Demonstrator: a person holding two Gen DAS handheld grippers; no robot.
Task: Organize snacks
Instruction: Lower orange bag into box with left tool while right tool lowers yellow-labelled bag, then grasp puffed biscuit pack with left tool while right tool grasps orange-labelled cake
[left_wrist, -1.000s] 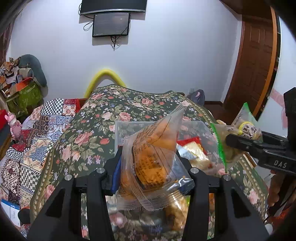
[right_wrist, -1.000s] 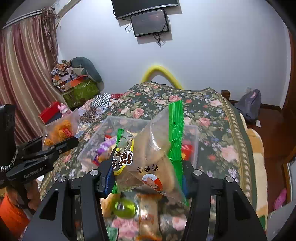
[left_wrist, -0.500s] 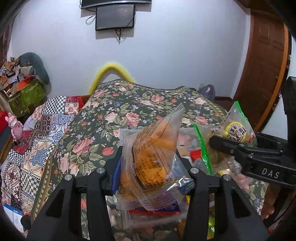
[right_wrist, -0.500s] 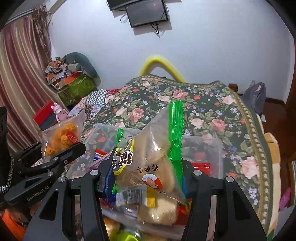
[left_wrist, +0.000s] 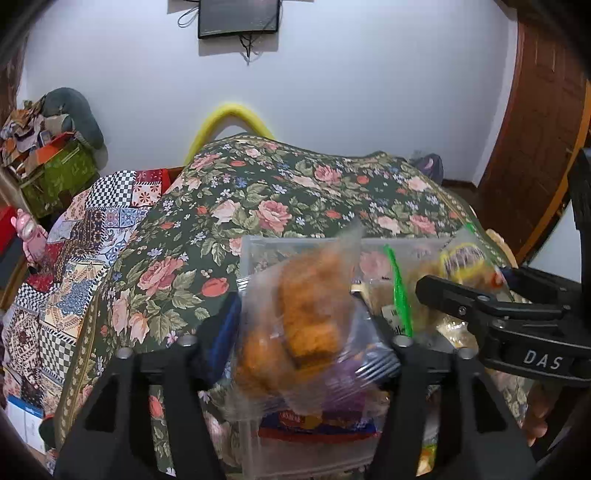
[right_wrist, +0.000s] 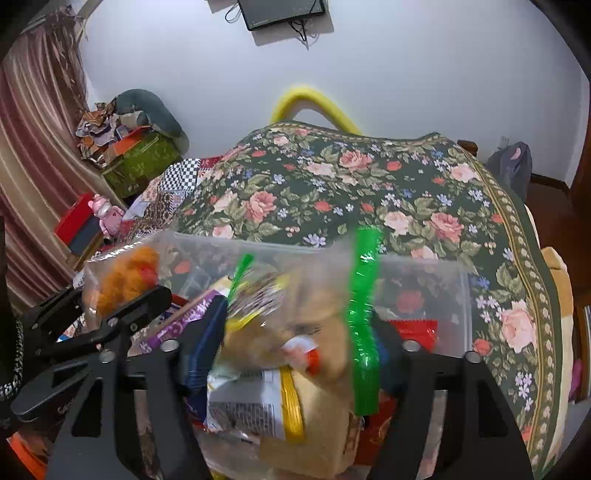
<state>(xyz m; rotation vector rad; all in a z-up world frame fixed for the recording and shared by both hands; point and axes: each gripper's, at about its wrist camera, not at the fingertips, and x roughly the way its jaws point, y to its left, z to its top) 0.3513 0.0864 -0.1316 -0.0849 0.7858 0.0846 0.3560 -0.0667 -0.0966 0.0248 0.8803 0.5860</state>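
Hovering over a clear bin on the bed, the left tongs clamp an orange snack bag while the right tongs clamp a green-striped bag; best lowered inside the bin's walls before release.

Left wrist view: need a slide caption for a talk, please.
Left tongs hold an orange snack bag over a clear bin on a floral bedspread.

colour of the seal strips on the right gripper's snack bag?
Bright green, on the snack bag held by the right gripper; clearest in the right wrist view.
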